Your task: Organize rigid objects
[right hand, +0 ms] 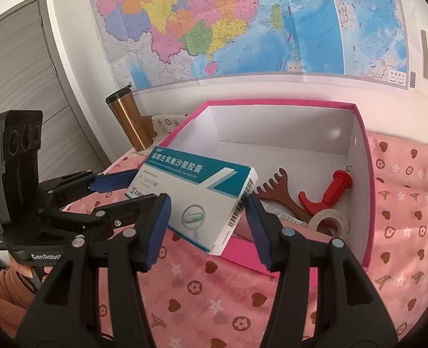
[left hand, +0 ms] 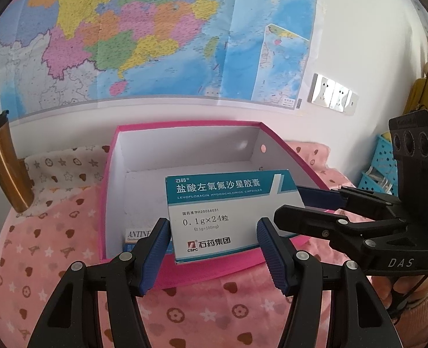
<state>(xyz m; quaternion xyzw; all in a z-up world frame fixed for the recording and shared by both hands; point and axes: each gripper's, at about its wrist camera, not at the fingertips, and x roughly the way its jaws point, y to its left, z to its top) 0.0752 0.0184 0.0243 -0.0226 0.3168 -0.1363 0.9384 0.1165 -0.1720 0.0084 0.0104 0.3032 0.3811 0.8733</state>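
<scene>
Both grippers clamp one medicine carton [left hand: 214, 211]. The left gripper [left hand: 212, 240] pinches its two long side edges; the right gripper [right hand: 208, 217] pinches its short ends, barcode end against one pad. The carton hangs tilted over the near rim of the pink box [left hand: 109, 191], clear of the box floor.

Hidden or cut off:
- Carton covers most of the box floor ahead of the left gripper. Only a corner of a second pack [left hand: 138, 236] lettered "ANTINF…" shows beside its left pad; the rest is hidden.
- Ahead of the right gripper, past its right pad, a brown comb-like piece [right hand: 274, 185] is cut by the carton and the pad. A tape roll [right hand: 330, 220] is half hidden behind the right finger.
- Red hook-shaped part [right hand: 327, 191] lies whole beside them, near the box's right wall.
- The small print on the carton is unreadable in the right wrist view.

Materials and shapes:
- Carton: flat, rectangular, glossy card, teal band over white.
- Box: open top, stiff card, white inside, pink outside, round hole in one wall.
- Pads [left hand: 155, 249]: blue, ribbed rubber on black plastic arms.
- Cloth [right hand: 243, 304] below: soft pink fleece with hearts and flowers.
- Metal tumbler [left hand: 5, 159] stands far left, bronze, dark lid.
</scene>
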